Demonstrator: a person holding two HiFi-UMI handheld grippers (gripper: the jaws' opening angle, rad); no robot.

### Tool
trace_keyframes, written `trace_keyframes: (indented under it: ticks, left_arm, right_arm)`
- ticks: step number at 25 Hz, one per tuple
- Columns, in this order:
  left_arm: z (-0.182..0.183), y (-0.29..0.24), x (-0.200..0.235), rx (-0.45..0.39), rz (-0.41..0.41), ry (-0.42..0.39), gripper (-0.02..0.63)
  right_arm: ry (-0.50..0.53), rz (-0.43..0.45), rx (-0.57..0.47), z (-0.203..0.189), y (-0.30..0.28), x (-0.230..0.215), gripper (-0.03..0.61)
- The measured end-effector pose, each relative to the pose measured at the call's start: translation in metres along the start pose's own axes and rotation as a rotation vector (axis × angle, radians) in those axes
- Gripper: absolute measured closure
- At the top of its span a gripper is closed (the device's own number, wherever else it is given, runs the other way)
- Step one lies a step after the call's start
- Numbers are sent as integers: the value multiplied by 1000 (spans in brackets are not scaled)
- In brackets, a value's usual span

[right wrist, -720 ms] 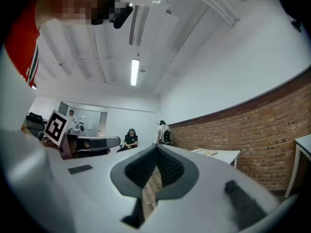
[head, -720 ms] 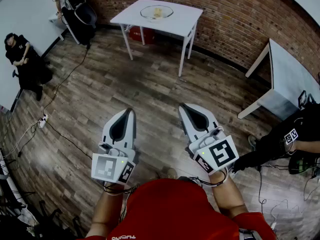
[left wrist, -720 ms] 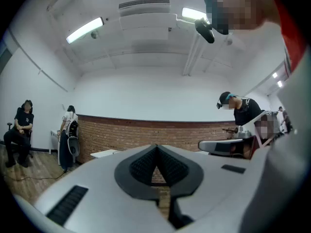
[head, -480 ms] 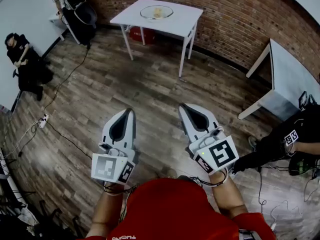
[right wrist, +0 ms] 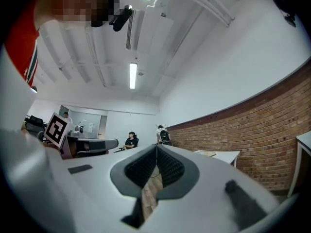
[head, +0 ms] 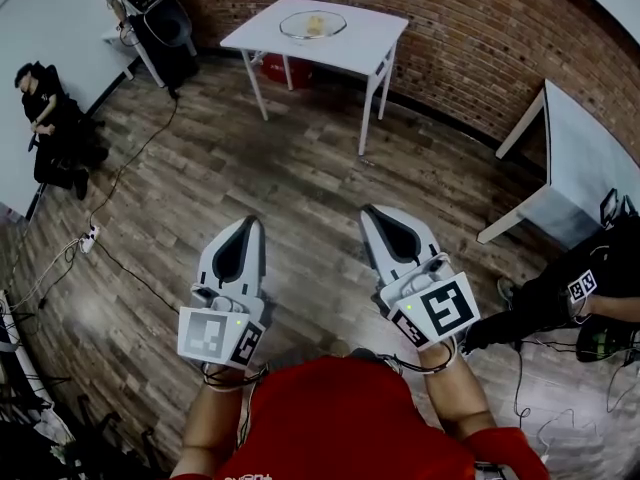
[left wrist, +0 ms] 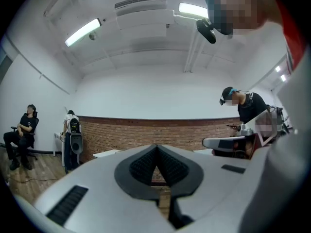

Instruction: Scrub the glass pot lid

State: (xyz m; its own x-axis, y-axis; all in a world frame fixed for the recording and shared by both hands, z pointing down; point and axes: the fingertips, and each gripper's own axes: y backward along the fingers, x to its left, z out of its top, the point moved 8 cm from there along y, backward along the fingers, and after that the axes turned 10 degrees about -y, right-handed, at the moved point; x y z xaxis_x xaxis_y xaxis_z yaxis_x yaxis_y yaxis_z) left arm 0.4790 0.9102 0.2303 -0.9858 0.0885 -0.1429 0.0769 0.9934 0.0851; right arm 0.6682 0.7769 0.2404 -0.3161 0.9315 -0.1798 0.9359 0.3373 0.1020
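The glass pot lid (head: 313, 24) lies on a white table (head: 350, 46) by the brick wall, far ahead of me, with something yellow in it. Both grippers are held close to my body, above the wooden floor and well short of the table. My left gripper (head: 256, 220) is shut with nothing between its jaws; the left gripper view shows its pads (left wrist: 156, 146) meeting at the tip. My right gripper (head: 367, 211) is likewise shut and empty, with its tip (right wrist: 156, 146) closed. The right gripper view shows the table (right wrist: 221, 155) small in the distance.
A second white table (head: 585, 168) stands at the right. A red box (head: 272, 68) sits under the far table. Cables (head: 130, 158) run over the floor at the left. A seated person (head: 45, 118) is at the left wall, another person (head: 560, 288) at the right.
The head view has shifted slightly. Both grippers stay shut, side by side, in nearly the same place.
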Motion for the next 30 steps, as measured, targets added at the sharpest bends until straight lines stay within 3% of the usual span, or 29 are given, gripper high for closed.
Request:
trace_keyframes:
  ticks: [8, 16, 22, 30]
  left_arm:
    - [-10, -15, -4, 21, 42, 13, 597]
    - [-20, -48, 22, 18, 31, 17, 597]
    - [-35, -91, 64, 13, 16, 26, 597]
    - [-42, -166, 160, 21, -17, 11, 597]
  right_arm:
    - [-3, 22, 22, -5, -4, -25, 549]
    - [0, 9, 25, -8, -39, -45, 549]
    - [7, -10, 15, -11, -91, -66, 549]
    - [20, -45, 22, 0, -203, -90, 549]
